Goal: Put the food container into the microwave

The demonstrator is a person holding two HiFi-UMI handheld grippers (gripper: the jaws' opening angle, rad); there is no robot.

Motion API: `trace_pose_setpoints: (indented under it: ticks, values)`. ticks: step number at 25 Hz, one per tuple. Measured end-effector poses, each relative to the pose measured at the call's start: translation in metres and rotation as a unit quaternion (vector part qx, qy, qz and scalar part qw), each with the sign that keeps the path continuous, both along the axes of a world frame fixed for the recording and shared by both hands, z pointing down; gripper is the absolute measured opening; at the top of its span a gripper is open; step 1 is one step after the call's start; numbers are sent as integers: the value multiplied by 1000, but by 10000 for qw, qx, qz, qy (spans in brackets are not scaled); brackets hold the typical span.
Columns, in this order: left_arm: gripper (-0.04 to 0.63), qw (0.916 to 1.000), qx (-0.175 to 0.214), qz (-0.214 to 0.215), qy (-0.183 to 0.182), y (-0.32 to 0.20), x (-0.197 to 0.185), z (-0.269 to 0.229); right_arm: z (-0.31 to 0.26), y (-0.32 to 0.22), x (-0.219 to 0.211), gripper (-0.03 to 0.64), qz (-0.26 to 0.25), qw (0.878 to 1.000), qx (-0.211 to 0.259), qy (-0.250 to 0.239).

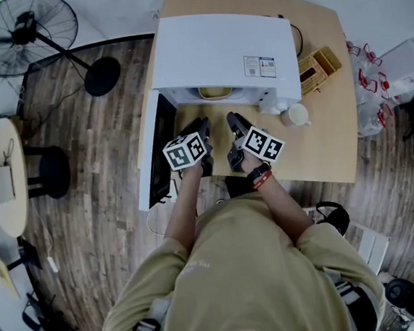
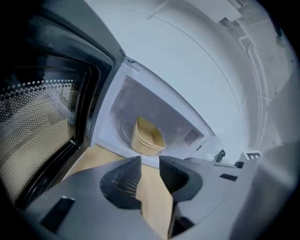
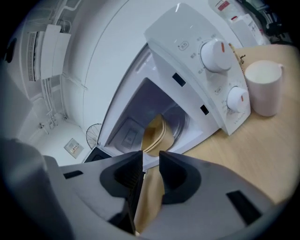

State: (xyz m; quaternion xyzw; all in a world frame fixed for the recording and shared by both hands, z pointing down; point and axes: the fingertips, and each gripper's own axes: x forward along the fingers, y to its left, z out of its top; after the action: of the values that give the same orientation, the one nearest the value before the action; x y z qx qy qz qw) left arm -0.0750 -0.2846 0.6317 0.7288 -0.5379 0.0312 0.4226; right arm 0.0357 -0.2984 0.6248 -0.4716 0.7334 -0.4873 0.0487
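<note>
Wooden table (image 1: 328,138) holds the open microwave (image 1: 218,51) — food container (image 2: 147,138) inside, beyond left claw (image 2: 150,162) and right claw (image 3: 150,158), both released.

A mock-up kitchen corner in what looks more like an office or lab than a home — a white microwave (image 1: 221,50), mug (image 1: 295,115) and wicker basket (image 1: 319,66) share a plain wooden table (image 1: 328,142). Round it lies a plank floor (image 1: 101,200) with a pedestal fan (image 1: 23,35) and shrink-wrapped bottles (image 1: 371,87).

Dark plank floor (image 1: 102,207), pale wooden table (image 1: 321,135), black standing fan (image 1: 23,35)
</note>
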Motion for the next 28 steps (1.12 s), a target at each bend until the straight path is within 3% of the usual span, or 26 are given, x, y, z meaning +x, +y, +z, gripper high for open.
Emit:
trace_pose_setpoints:
  ticks: [8, 13, 20, 28]
  values:
    - [120, 9989, 160, 130, -431, 44, -1, -10, -12, 45, 4, 117, -70, 9988, 278, 385]
    - [107, 9989, 267, 149, -363, 65, 1, -19, -20, 70, 4, 110, -146, 9971, 453, 597]
    - [89, 9972, 404, 256, -580, 102, 6, -20, -23, 111, 8, 72, -167, 9957, 547, 732]
    - [75, 9923, 544, 470, -1005, 138, 8, -15, -25, 144, 9, 67, -354, 9878, 756, 1312]
